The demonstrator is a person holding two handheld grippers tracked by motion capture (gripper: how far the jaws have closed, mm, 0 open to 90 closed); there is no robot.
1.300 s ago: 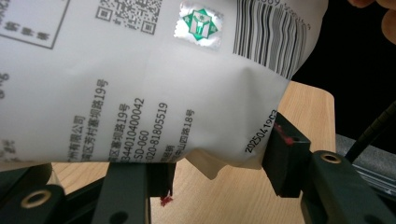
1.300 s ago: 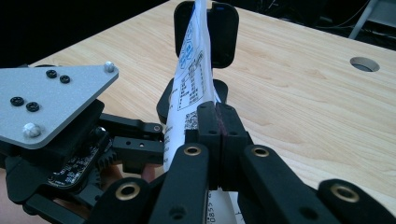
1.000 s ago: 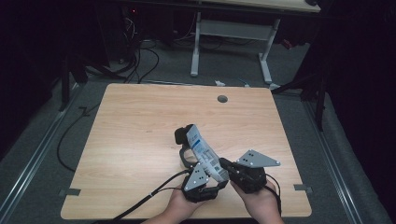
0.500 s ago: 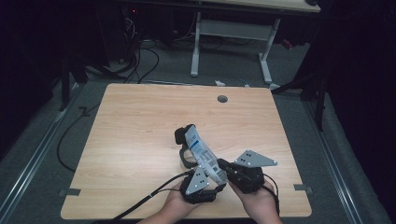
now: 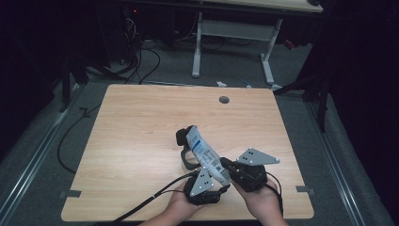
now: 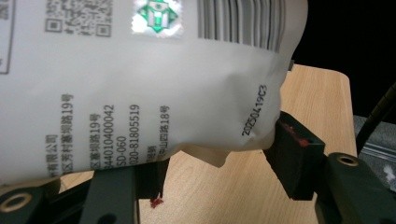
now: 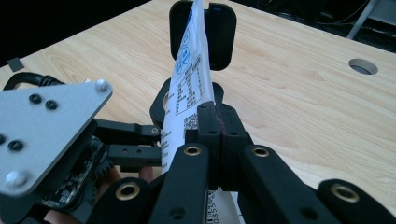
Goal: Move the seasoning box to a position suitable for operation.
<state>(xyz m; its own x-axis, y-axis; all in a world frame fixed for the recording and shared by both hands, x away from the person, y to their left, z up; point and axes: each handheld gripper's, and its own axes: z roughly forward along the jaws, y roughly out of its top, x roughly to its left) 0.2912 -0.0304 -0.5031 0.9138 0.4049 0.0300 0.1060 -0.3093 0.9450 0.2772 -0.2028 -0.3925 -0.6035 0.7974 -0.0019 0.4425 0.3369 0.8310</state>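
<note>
A white printed pouch [image 5: 204, 153] slants up over the table's front middle, held from both sides. My left gripper [image 5: 214, 173] grips its lower body: in the left gripper view the pouch [image 6: 140, 84] sits between the jaws of that gripper [image 6: 217, 170] and is creased against the right one. My right gripper [image 5: 227, 165] has its jaws pressed together on the pouch's near edge; in the right gripper view, that gripper [image 7: 218, 121] pinches the pouch [image 7: 189, 79]. The pouch's far end leans on a black holder [image 7: 219, 32] with a ring base [image 5: 188, 159].
The wooden table [image 5: 131, 122] has a round hole [image 5: 224, 100] near its far edge. A black cable [image 5: 150, 200] trails off the front left. Dark floor, cables and another table's white legs [image 5: 197, 47] lie beyond.
</note>
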